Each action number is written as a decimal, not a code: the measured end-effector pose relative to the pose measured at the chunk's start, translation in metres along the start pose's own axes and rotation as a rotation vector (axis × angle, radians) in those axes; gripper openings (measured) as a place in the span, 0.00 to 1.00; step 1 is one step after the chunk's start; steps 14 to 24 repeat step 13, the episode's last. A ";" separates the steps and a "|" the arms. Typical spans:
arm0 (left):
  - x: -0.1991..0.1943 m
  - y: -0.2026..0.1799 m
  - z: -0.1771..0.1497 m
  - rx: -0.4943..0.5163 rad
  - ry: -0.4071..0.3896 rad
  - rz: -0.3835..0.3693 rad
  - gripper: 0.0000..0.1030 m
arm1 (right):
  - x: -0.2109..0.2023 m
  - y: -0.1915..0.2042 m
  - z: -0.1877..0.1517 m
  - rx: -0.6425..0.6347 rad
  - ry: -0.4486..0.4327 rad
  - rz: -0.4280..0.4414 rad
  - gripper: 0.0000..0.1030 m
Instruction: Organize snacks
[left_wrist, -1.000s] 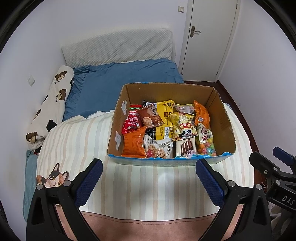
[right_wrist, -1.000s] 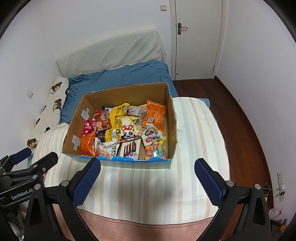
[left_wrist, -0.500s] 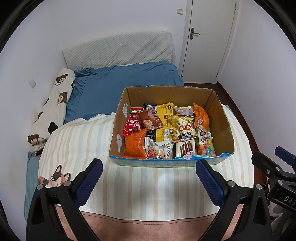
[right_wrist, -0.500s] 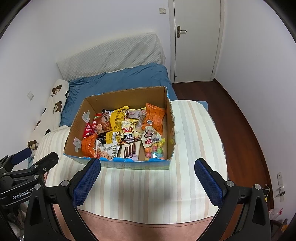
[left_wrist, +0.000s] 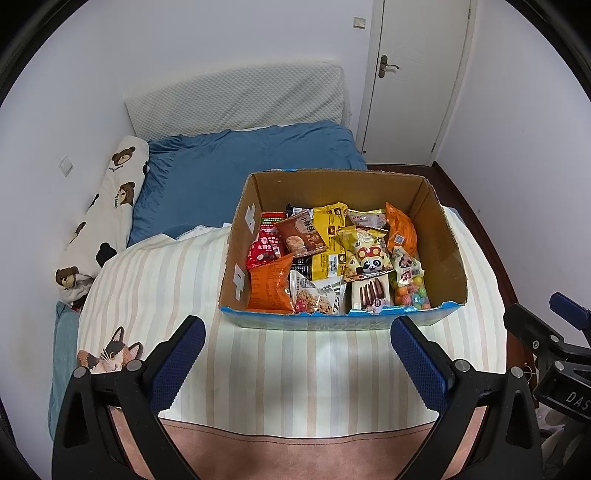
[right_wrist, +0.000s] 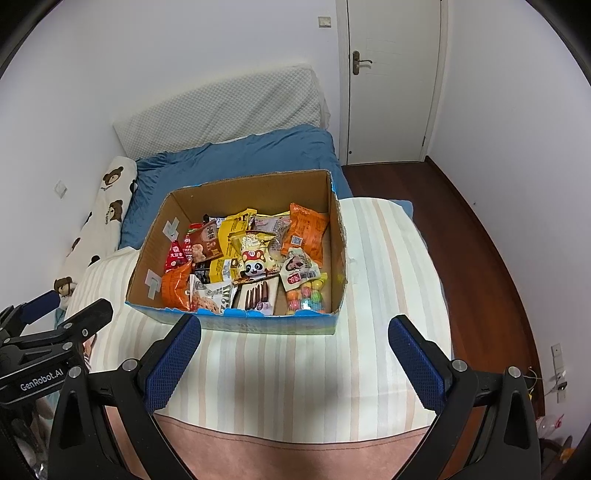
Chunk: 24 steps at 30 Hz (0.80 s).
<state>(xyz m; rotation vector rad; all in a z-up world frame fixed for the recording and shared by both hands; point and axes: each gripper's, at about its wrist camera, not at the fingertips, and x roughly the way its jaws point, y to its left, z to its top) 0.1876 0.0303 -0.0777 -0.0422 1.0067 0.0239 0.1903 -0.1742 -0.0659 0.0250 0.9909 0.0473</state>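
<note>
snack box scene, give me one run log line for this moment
left gripper: open, empty | right gripper: open, empty | cardboard box: on striped blanket, full of snacks | phase: pre-grasp

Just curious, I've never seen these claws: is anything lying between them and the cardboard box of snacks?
No. Between each open gripper, left and right, and the cardboard box, both wrist views show only bare striped blanket.

White walls, white door, dark wooden floor, bed.
</note>
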 end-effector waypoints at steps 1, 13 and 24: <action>0.000 0.000 0.000 -0.001 0.001 0.000 1.00 | -0.001 0.000 -0.001 0.000 -0.001 -0.001 1.00; 0.001 0.001 -0.002 0.002 -0.001 -0.001 1.00 | -0.006 0.002 -0.001 -0.001 -0.011 0.001 1.00; 0.001 0.001 -0.002 0.002 -0.001 -0.001 1.00 | -0.006 0.002 -0.001 -0.001 -0.011 0.001 1.00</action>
